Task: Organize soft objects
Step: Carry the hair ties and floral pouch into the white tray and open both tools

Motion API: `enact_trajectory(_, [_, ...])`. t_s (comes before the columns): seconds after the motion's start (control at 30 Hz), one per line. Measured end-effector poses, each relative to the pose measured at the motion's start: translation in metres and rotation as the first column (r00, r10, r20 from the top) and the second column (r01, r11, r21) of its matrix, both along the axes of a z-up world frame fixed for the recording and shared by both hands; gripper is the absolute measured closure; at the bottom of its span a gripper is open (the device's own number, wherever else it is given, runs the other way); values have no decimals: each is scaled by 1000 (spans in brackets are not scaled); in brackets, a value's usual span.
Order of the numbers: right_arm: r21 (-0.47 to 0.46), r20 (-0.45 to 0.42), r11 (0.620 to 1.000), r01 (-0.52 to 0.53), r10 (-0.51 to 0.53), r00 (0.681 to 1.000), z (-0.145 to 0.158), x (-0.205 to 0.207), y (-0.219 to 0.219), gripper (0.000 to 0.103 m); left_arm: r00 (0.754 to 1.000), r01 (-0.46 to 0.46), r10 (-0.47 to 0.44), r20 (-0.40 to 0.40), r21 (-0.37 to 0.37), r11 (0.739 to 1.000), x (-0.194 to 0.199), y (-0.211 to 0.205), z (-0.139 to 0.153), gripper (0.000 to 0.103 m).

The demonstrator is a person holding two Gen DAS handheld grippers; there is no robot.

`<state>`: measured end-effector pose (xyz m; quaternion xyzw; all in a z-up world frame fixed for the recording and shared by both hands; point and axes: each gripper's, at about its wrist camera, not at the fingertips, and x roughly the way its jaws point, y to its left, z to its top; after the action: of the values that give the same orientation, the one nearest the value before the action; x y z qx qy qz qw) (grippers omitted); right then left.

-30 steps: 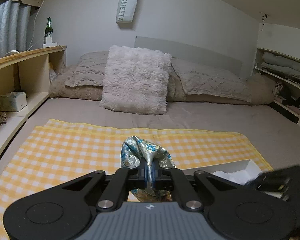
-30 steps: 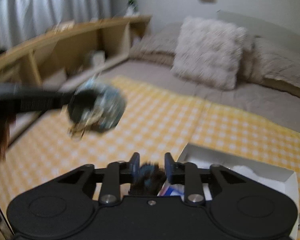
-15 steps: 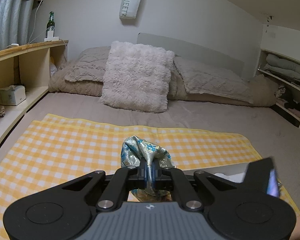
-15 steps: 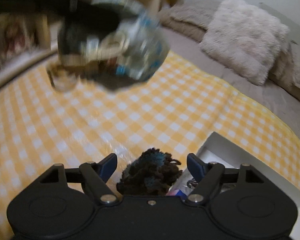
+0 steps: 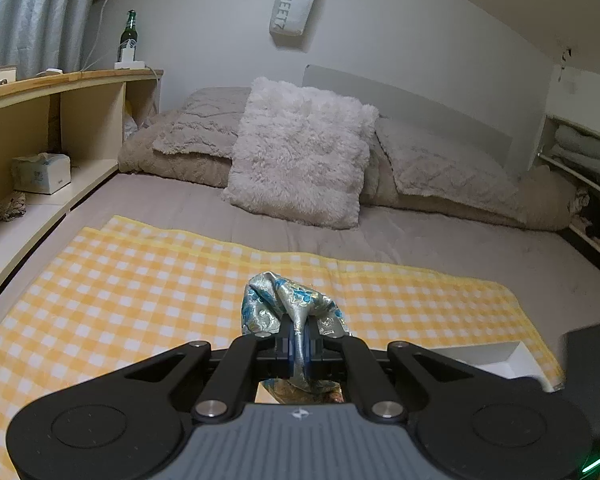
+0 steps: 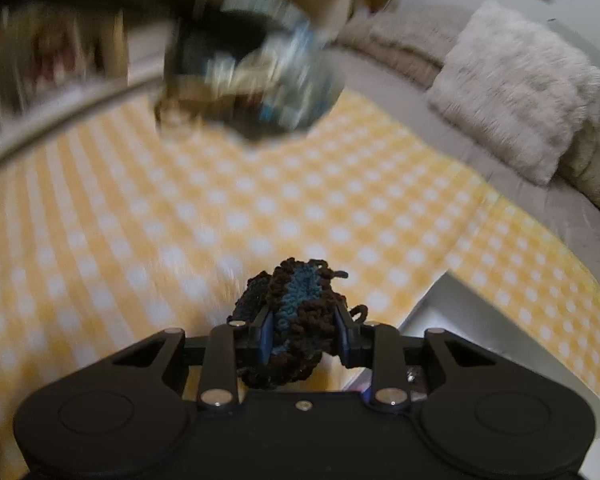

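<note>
- While its jaws pinch tight, the left gripper [image 5: 298, 344] grasps a silvery-blue satin cloth [image 5: 292, 308], held above the yellow checked blanket [image 5: 140, 280] on the bed.
- Clamped between the right gripper [image 6: 300, 330] fingers sits a brown-and-blue knitted piece [image 6: 296, 304], also above the blanket.
- Near right lies a white box [image 6: 476, 320], partly hidden by the gripper.
- Far off, a fluffy pillow [image 5: 300, 152] leans upright against beige pillows.

A home bedroom: bed [image 5: 380, 236], pillows [image 5: 300, 160], bedside shelves [image 5: 60, 92].
</note>
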<state>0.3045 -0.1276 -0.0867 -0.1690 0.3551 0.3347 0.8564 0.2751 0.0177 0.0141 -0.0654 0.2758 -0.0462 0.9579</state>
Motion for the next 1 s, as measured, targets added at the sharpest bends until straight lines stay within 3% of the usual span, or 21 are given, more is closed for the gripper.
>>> enact_trajectory(0.2, [157, 70, 979, 131, -143, 987, 53, -10, -49, 71, 999, 23, -22, 25, -34, 999, -2, -13, 5, 98])
enact_trajectory(0.4, [222, 99, 944, 243, -269, 958, 78, -15, -103, 70, 996, 87, -85, 38, -66, 994, 2, -44, 5, 98])
enact_trajectory(0.8, [253, 70, 842, 476, -506, 859, 71, -7, -205, 70, 965, 257, -260, -27, -83, 963, 32, -125, -30, 98])
enact_trajectory(1.0, [232, 49, 781, 580, -605, 795, 55, 2, -243, 70, 926, 354, -358, -122, -49, 934, 52, -161, -59, 98])
